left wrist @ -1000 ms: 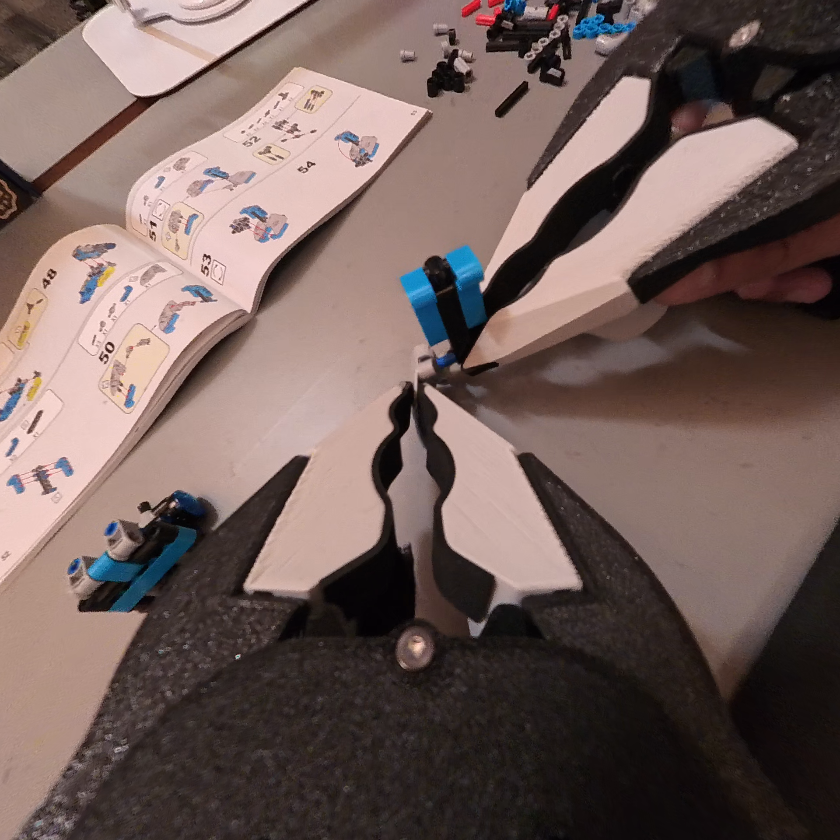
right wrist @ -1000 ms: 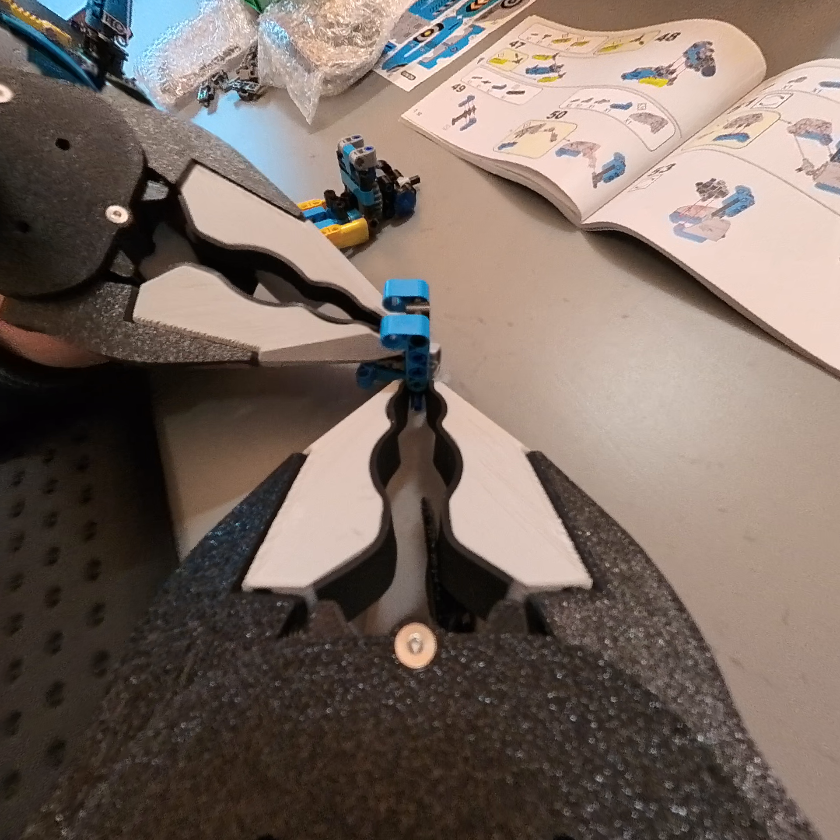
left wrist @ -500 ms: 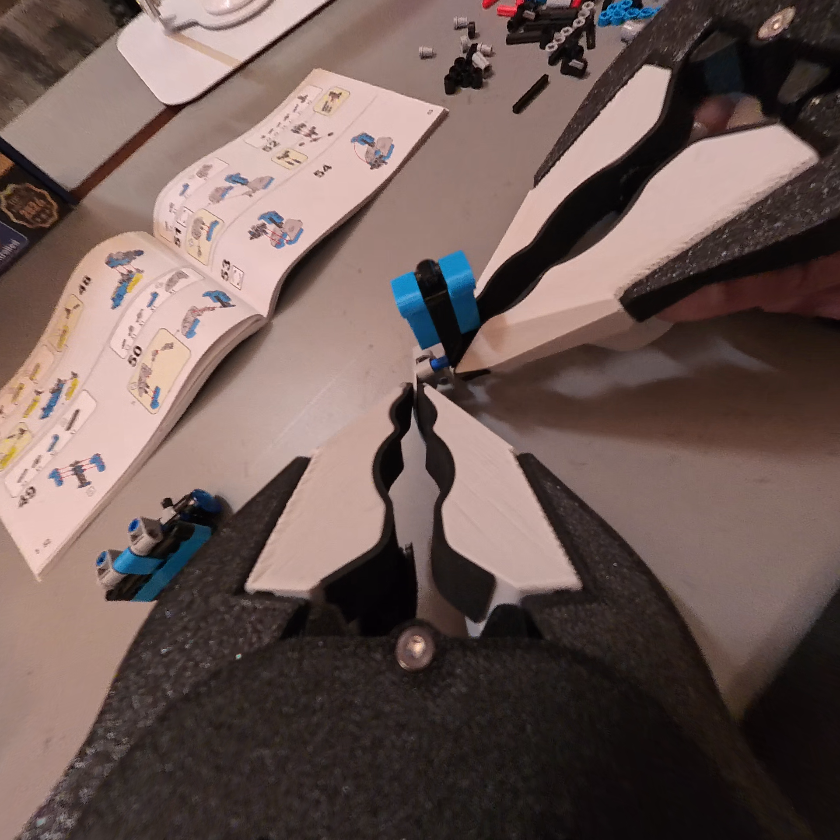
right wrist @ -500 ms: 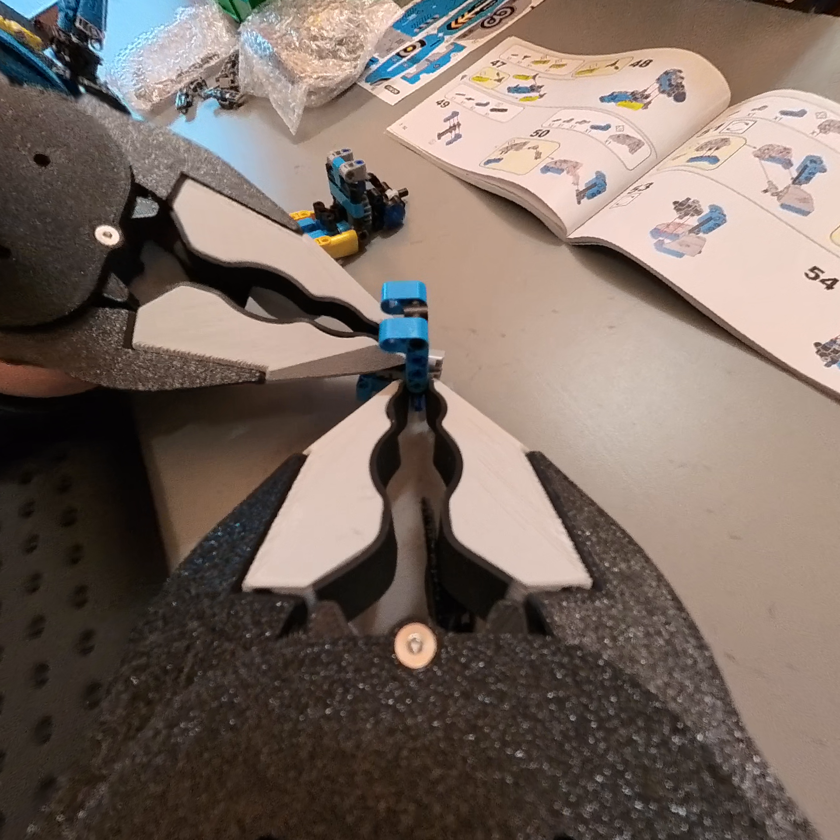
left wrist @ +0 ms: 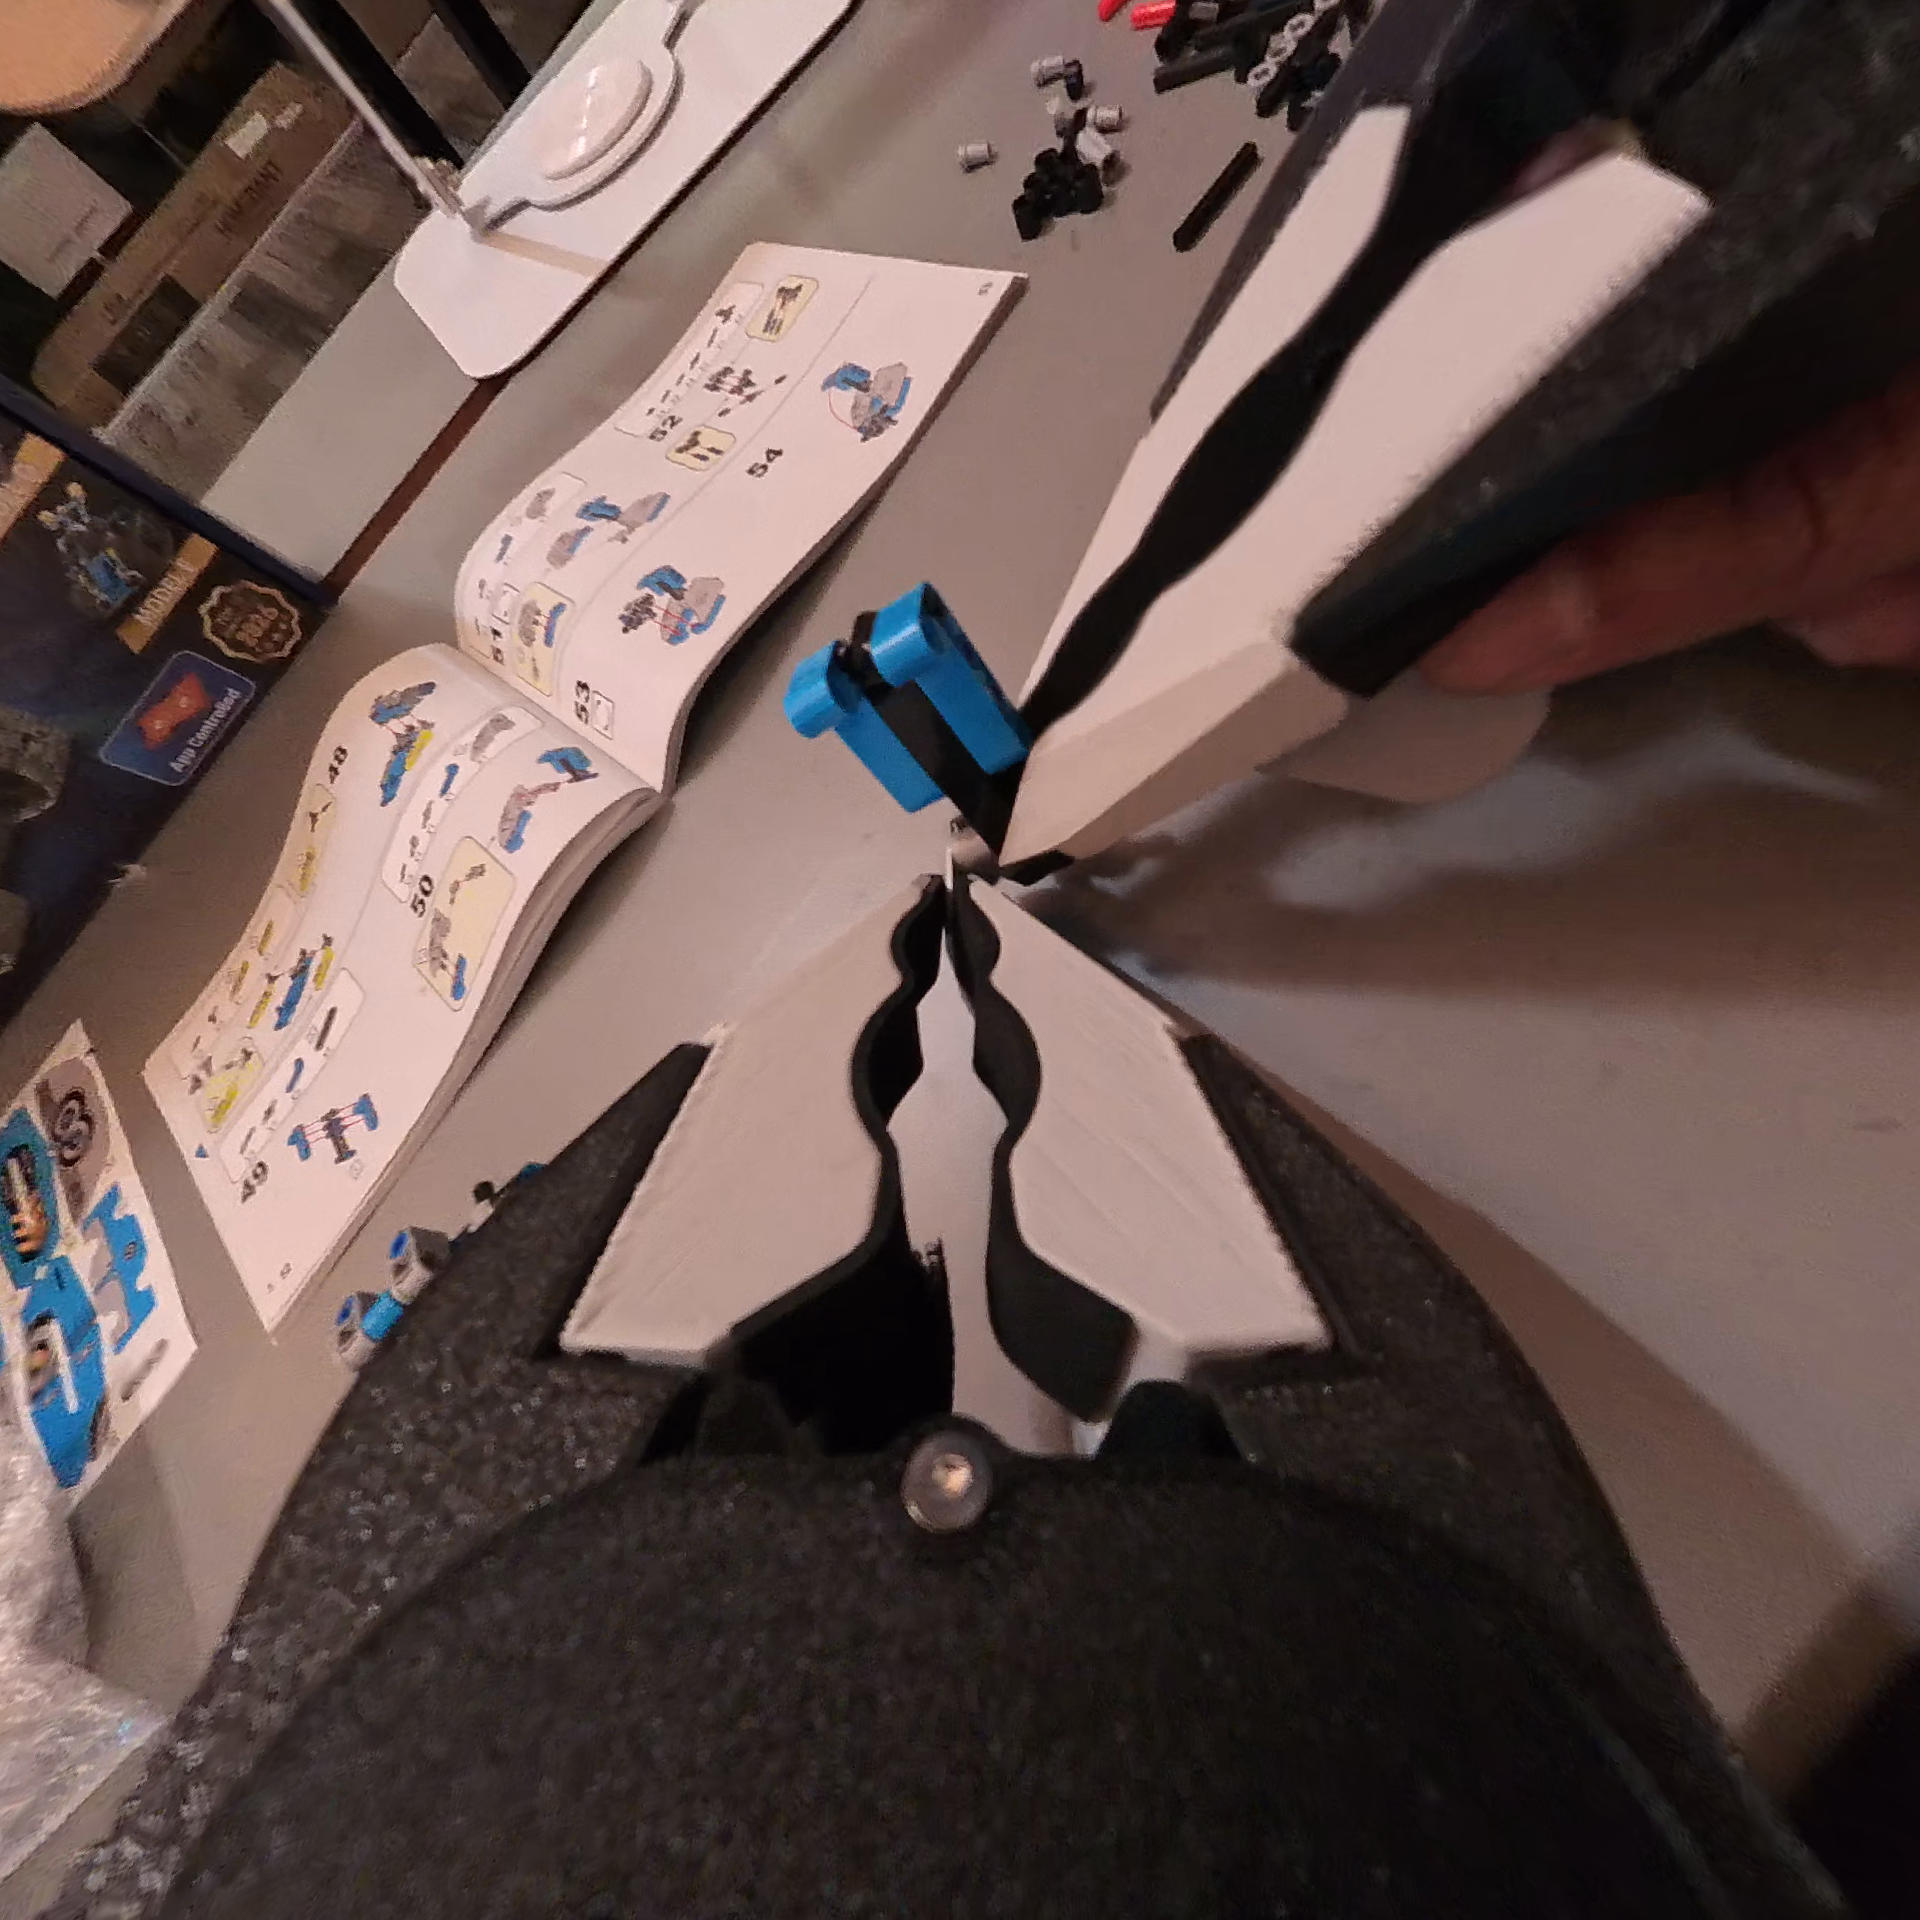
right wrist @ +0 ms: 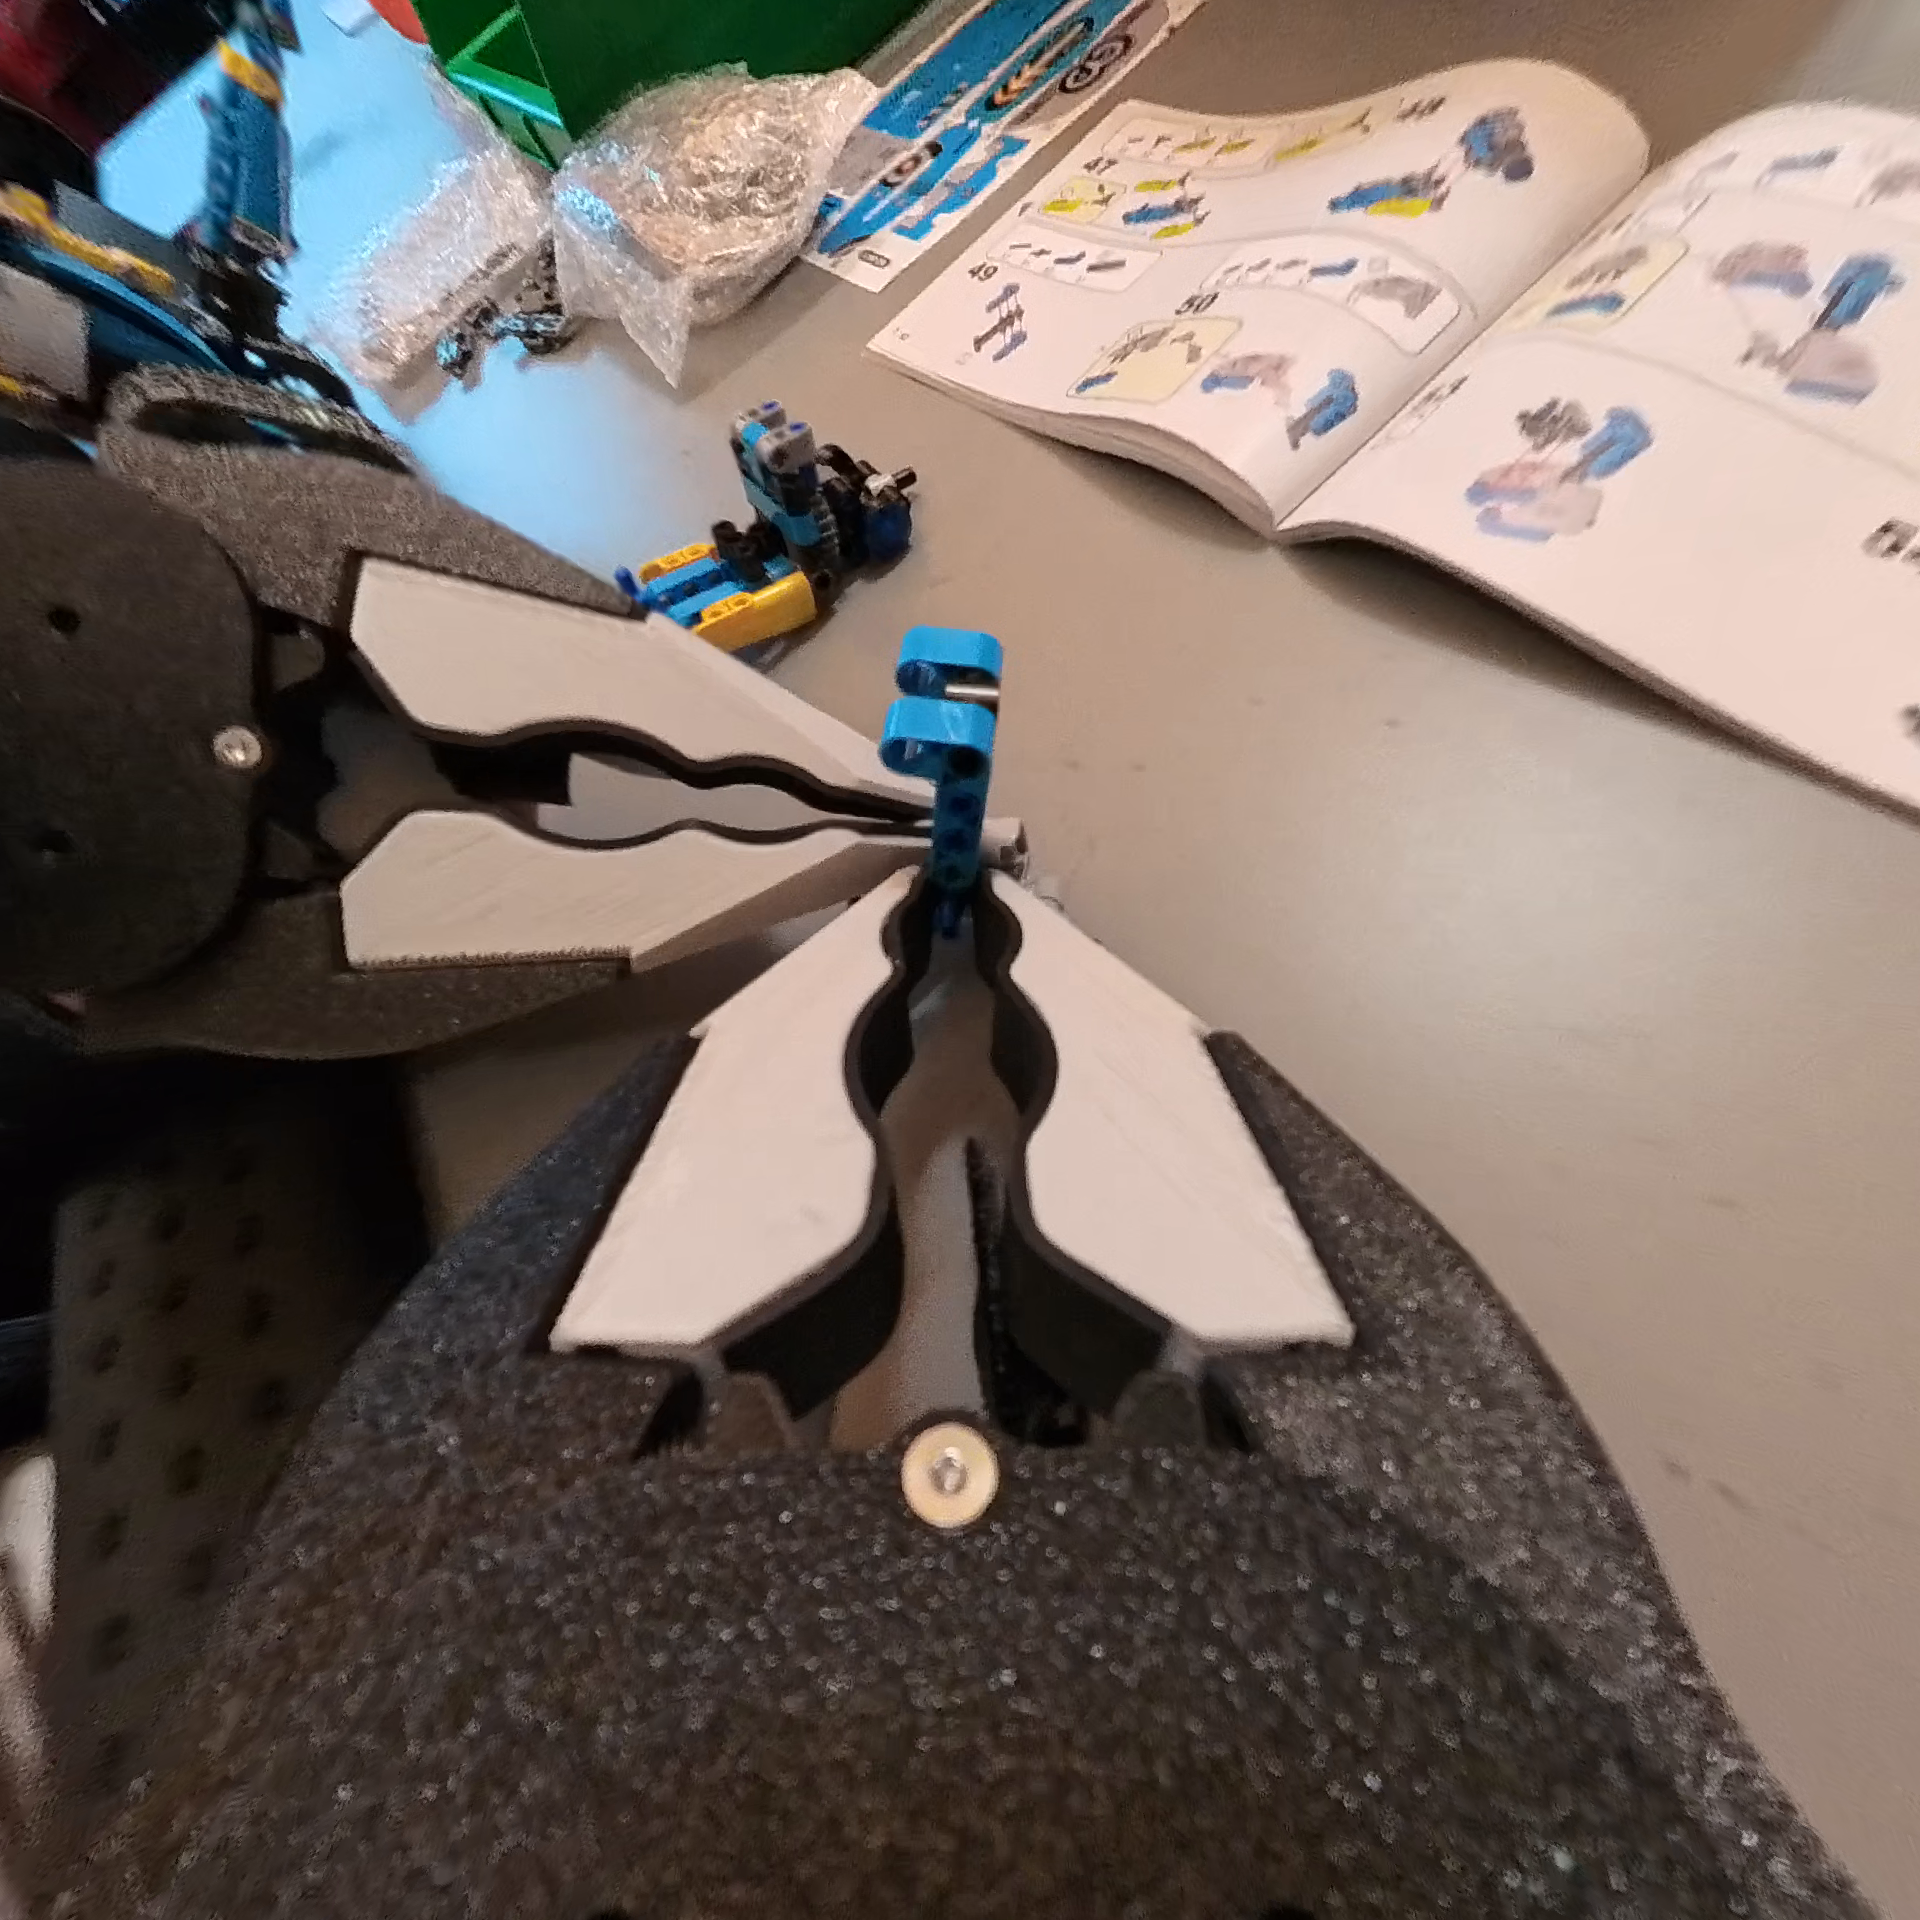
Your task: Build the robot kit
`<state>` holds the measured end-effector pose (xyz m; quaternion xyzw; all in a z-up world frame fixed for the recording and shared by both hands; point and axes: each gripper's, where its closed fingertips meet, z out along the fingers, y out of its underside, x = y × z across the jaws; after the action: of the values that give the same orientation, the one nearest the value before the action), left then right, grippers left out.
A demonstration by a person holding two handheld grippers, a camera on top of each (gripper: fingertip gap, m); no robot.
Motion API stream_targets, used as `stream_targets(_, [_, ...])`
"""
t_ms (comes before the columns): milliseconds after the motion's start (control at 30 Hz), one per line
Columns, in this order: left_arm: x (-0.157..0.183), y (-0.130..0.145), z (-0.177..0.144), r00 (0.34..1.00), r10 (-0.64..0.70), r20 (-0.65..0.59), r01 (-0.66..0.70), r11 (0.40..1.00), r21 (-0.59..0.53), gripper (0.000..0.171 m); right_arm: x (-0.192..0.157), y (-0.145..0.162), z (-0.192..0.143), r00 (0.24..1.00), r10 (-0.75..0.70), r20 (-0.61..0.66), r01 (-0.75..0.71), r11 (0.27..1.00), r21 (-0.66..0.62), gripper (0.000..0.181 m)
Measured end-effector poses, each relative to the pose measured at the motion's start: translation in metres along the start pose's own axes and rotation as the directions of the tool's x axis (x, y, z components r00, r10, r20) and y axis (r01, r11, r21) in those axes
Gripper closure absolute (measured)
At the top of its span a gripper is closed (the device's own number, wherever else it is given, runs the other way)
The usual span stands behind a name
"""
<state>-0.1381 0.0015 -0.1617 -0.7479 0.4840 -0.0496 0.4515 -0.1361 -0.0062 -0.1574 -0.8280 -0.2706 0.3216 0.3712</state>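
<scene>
A small blue brick assembly (left wrist: 904, 696) with a black core is held between both grippers above the grey table (left wrist: 1507, 1091). My right gripper (right wrist: 951, 899) is shut on the assembly's lower end (right wrist: 954, 810); its blue arms stand upright above the fingertips. In the left wrist view it (left wrist: 1013, 836) comes in from the upper right, held by a hand (left wrist: 1714, 582). My left gripper (left wrist: 948, 883) is shut, its tips pinching a small grey part at the assembly's foot. In the right wrist view it (right wrist: 920, 826) comes in from the left.
An open instruction booklet (left wrist: 582, 675) lies left of the grippers. A small blue and yellow model (right wrist: 779, 551) sits beyond the left gripper. Loose black, grey and red parts (left wrist: 1070, 177), a sticker sheet (left wrist: 62, 1247), plastic bags (right wrist: 675, 208) and a dark box (left wrist: 125, 644) ring the table. Only a small space, under 4 cm, lies between the two pairs of fingers.
Both grippers have moved up and turned slightly with the assembly still held between them. The blue piece now leans further left in the left wrist view. Both grips are unchanged.
</scene>
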Motion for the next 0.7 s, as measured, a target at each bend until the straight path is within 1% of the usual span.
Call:
stream_targets(100, [-0.006, -0.002, -0.003, 0.990, -0.126, -0.057, 0.128, 0.991, 0.029, 0.171, -0.002, -0.005, -0.004, 0.995, -0.098, -0.011, 0.099, 0.995, 0.022, 0.173])
stream_targets(167, [-0.016, 0.001, -0.006, 0.986, -0.163, -0.044, 0.164, 0.986, 0.039, 0.171, 0.007, -0.010, -0.015, 0.988, -0.143, -0.050, 0.146, 0.988, 0.043, 0.172])
stream_targets(200, [-0.019, 0.002, -0.008, 0.983, -0.178, -0.042, 0.180, 0.983, 0.042, 0.171, 0.010, -0.014, -0.020, 0.988, -0.148, -0.051, 0.152, 0.986, 0.070, 0.170])
stream_targets(267, [-0.018, 0.002, -0.010, 0.978, -0.202, -0.059, 0.205, 0.978, 0.049, 0.171, 0.004, -0.021, -0.023, 0.995, -0.094, 0.019, 0.091, 0.988, 0.123, 0.163])
stream_targets(333, [-0.015, 0.001, -0.009, 0.980, -0.188, -0.064, 0.191, 0.980, 0.046, 0.170, -0.004, -0.020, -0.017, 0.995, -0.078, 0.064, 0.070, 0.991, 0.114, 0.159])
stream_targets(433, [-0.005, 0.000, -0.008, 0.986, -0.147, -0.084, 0.150, 0.988, 0.038, 0.170, -0.008, -0.023, -0.009, 0.989, -0.147, 0.008, 0.146, 0.983, 0.113, 0.160])
stream_targets(500, [-0.002, 0.001, -0.007, 0.988, -0.130, -0.088, 0.132, 0.991, 0.025, 0.170, -0.007, -0.023, -0.007, 0.981, -0.190, -0.037, 0.193, 0.975, 0.106, 0.171])
stream_targets(633, [0.002, 0.003, -0.007, 0.979, -0.160, -0.126, 0.163, 0.987, 0.012, 0.171, -0.008, -0.018, -0.006, 0.962, -0.264, -0.074, 0.269, 0.961, 0.067, 0.173])
stream_targets(700, [0.002, 0.002, -0.006, 0.976, -0.172, -0.135, 0.175, 0.984, 0.012, 0.171, -0.009, -0.019, -0.007, 0.914, -0.379, -0.143, 0.388, 0.921, 0.041, 0.174])
